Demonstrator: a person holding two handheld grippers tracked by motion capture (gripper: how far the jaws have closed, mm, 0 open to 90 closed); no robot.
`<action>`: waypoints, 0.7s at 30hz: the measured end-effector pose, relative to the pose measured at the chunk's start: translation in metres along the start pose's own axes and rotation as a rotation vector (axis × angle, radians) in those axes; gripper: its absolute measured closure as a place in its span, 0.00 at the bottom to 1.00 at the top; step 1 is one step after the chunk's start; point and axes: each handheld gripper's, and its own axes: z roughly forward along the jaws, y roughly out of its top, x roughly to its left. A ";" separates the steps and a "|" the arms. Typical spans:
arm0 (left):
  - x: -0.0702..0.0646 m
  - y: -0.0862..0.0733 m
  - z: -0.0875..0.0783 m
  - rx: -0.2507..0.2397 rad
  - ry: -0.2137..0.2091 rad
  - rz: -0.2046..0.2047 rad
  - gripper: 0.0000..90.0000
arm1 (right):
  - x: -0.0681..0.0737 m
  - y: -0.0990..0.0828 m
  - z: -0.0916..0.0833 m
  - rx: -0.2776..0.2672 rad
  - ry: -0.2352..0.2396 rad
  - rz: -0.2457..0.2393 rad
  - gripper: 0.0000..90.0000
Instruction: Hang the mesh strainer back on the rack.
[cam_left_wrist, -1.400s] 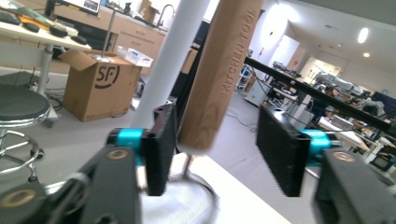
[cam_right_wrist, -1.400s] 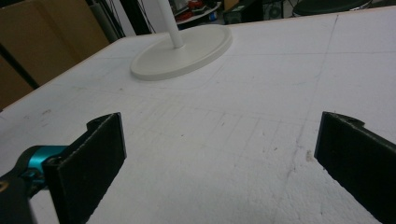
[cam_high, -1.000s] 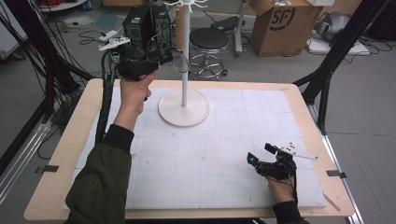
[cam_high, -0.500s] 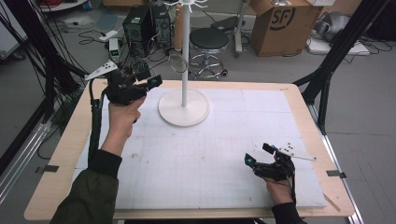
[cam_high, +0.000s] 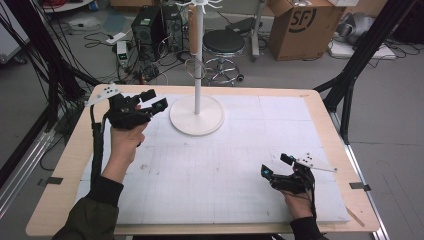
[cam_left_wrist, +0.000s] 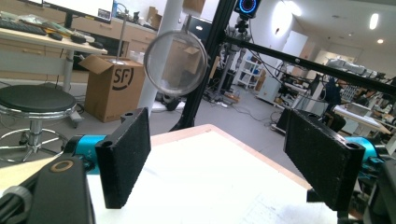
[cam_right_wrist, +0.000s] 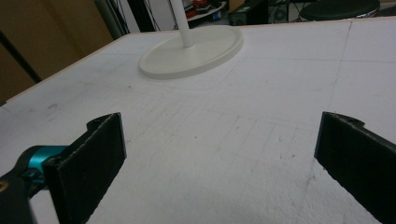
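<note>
A grey floor (cam_high: 395, 150) runs behind the wooden table (cam_high: 320, 100), strewn with cables (cam_high: 150, 70). A black stool (cam_high: 223, 42) stands beside a cardboard box (cam_high: 300, 25). Black frame legs (cam_high: 360, 60) slant down at the right. Ceiling lights (cam_left_wrist: 373, 21) glow over far desks (cam_left_wrist: 37, 35).

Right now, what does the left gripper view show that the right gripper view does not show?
Left gripper view alone: a round sieve hanging beside the white pole, a cardboard box and a black stool on the floor behind the table. Right gripper view alone: the stand's round white base resting on the white mat. Both: the white pole, and two open black jaws with nothing between them, on the left gripper and the right gripper.
</note>
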 end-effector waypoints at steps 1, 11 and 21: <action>0.001 -0.003 -0.002 0.002 -0.003 0.003 0.26 | 0.000 0.000 0.000 0.001 0.001 0.001 0.01; -0.003 -0.027 -0.027 0.020 0.019 0.064 0.26 | 0.002 0.000 0.003 0.005 0.005 -0.002 0.01; -0.003 -0.057 -0.048 0.011 0.034 0.060 0.27 | 0.002 0.001 0.004 -0.007 0.020 -0.011 0.01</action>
